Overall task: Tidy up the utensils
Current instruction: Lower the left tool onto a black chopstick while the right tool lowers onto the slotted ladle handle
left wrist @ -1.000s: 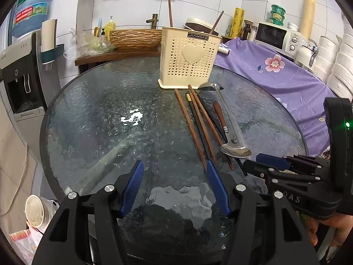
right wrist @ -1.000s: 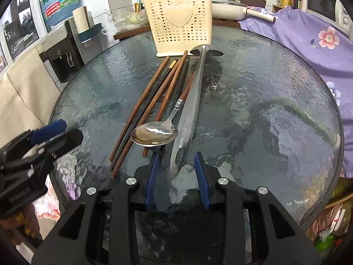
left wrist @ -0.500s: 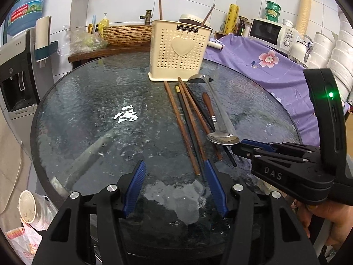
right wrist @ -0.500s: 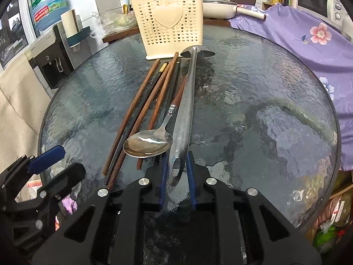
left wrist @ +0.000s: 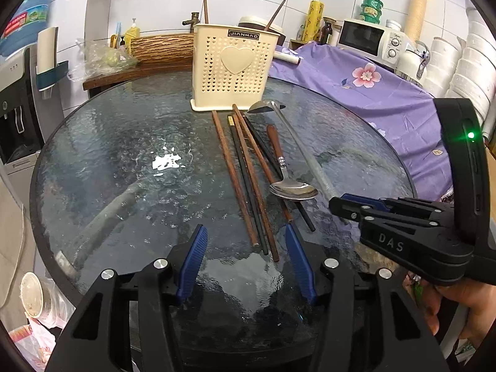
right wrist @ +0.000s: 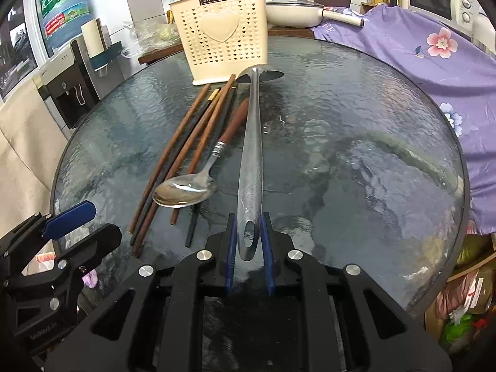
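Two hand-held grippers over round glass desk point(left wrist: 102, 161). Right hand-held gripper point(right wrist: 247, 241): narrow, clamped on ladle point(right wrist: 251, 142) handle end; ladle bowl near cream holder point(right wrist: 221, 35) base. Left hand-held gripper point(left wrist: 245, 260): about half wide and closing, nothing between pads, near ends of chopsticks point(left wrist: 245, 179) just ahead. Spoon point(left wrist: 293, 189) lying across chopsticks, bowl toward camera, beside ladle handle. Holder upright at far side of desk, two sticks inside.

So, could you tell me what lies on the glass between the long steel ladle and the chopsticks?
The wooden-handled spoon lies there, left of the ladle and partly over the chopsticks; the right wrist view shows it best.
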Action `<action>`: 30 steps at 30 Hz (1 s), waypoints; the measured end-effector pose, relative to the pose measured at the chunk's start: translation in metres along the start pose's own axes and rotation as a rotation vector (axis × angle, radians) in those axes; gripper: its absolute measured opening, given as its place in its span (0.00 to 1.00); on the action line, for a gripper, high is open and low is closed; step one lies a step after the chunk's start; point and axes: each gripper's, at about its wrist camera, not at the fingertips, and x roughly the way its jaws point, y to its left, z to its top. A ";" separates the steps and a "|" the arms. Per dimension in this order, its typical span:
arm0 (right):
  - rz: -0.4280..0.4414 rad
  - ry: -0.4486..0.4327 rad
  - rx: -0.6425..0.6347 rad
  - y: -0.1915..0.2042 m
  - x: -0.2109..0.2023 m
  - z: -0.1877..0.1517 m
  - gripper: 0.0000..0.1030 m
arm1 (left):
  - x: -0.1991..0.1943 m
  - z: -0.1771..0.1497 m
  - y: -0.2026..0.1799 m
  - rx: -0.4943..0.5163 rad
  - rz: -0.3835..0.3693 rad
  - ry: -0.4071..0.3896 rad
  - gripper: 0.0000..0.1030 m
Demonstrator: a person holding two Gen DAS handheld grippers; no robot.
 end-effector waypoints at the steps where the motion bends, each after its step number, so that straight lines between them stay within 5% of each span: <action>1: 0.001 -0.003 0.002 -0.002 -0.001 -0.001 0.15 | 0.001 0.000 0.001 -0.003 0.001 0.004 0.46; 20: -0.008 -0.016 -0.010 -0.006 -0.005 -0.005 0.15 | 0.013 -0.003 0.004 -0.003 0.070 0.041 0.26; 30: -0.016 -0.023 -0.021 -0.003 -0.005 -0.006 0.15 | 0.011 -0.004 -0.002 -0.030 0.035 0.031 0.26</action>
